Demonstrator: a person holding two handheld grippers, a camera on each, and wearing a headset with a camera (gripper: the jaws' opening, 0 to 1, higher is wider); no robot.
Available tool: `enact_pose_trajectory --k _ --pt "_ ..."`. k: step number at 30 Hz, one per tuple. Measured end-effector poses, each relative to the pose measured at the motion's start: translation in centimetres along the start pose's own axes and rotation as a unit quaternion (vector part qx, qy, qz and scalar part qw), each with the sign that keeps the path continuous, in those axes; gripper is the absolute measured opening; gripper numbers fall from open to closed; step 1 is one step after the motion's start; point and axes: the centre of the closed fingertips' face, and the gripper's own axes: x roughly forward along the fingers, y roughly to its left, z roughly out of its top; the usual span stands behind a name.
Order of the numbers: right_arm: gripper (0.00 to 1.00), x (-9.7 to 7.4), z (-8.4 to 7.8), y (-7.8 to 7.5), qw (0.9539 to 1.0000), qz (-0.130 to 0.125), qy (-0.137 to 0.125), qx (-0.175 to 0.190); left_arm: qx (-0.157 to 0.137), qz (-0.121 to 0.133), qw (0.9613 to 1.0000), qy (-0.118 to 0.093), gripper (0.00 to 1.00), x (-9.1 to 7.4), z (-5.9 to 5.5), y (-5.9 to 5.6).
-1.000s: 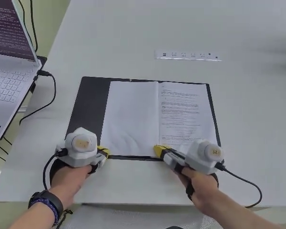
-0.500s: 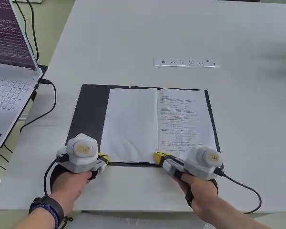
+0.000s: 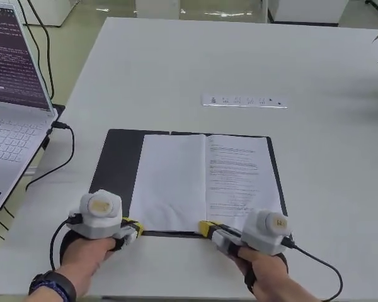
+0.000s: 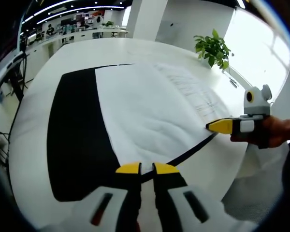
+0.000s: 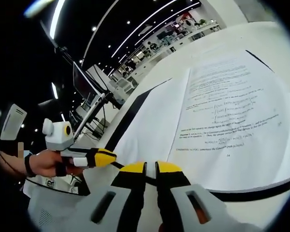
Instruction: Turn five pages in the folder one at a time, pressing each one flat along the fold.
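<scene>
A black folder [image 3: 116, 165] lies open on the white table, a blank page [image 3: 170, 181] on its left and a printed page [image 3: 239, 176] on its right. My left gripper [image 3: 133, 228] rests at the folder's near edge by the blank page's lower left corner, jaws shut with nothing between them [image 4: 141, 168]. My right gripper [image 3: 208, 228] sits at the near edge just below the fold, also shut and empty [image 5: 149, 167]. The left gripper view shows the folder [image 4: 72, 130] and the right gripper [image 4: 221, 126] coming in from the right.
An open laptop [image 3: 9, 100] stands at the table's left edge, its cable [image 3: 63, 141] running toward the folder. A white power strip [image 3: 244, 100] lies beyond the folder. A green plant [image 4: 213, 47] stands far off at the table's right.
The head camera has tilted, showing more of the far table. Both grippers stay at the folder's near edge, drawn slightly back toward me. Pages lie as before.
</scene>
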Motion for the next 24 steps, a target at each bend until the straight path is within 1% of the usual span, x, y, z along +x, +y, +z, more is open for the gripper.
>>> enact_pose_trajectory --k 2,5,7,9,14,18,20,22,24 --pt "0.10 -0.3 0.0 0.2 0.9999 0.000 0.005 -0.013 -0.001 -0.001 1.0000 -0.003 0.09 -0.3 0.0 -0.2" --pt "0.12 -0.7 0.1 -0.1 0.9999 -0.001 0.008 -0.014 -0.001 -0.004 0.9999 -0.010 0.11 -0.7 0.1 -0.7" --pt "0.13 -0.9 0.1 -0.2 0.9998 -0.003 0.009 -0.019 0.000 -0.007 0.9999 -0.013 0.14 -0.9 0.2 -0.9" --pt "0.14 -1.2 0.1 -0.3 0.9997 -0.004 0.012 -0.023 0.005 -0.007 0.9998 -0.016 0.15 -1.3 0.3 -1.3" --pt "0.18 -1.8 0.1 -0.4 0.9992 -0.005 0.020 -0.035 0.010 -0.004 0.9996 -0.026 0.18 -1.8 1.0 -1.5" --pt "0.24 -2.6 0.5 -0.3 0.9986 -0.005 0.020 -0.049 0.020 -0.009 0.9992 -0.034 0.22 -2.2 1.5 -2.0" --pt "0.27 -3.0 0.9 -0.5 0.9986 -0.005 0.018 -0.049 0.028 -0.010 0.9990 -0.034 0.24 -2.4 1.7 -2.4" --pt "0.30 -3.4 1.3 -0.6 0.9987 -0.003 0.016 -0.048 0.030 -0.011 0.9989 -0.033 0.24 -2.7 1.9 -2.6" --pt "0.33 -4.0 2.0 -0.9 0.9984 -0.007 0.011 -0.054 0.035 -0.013 0.9986 -0.038 0.25 -2.9 2.4 -2.8"
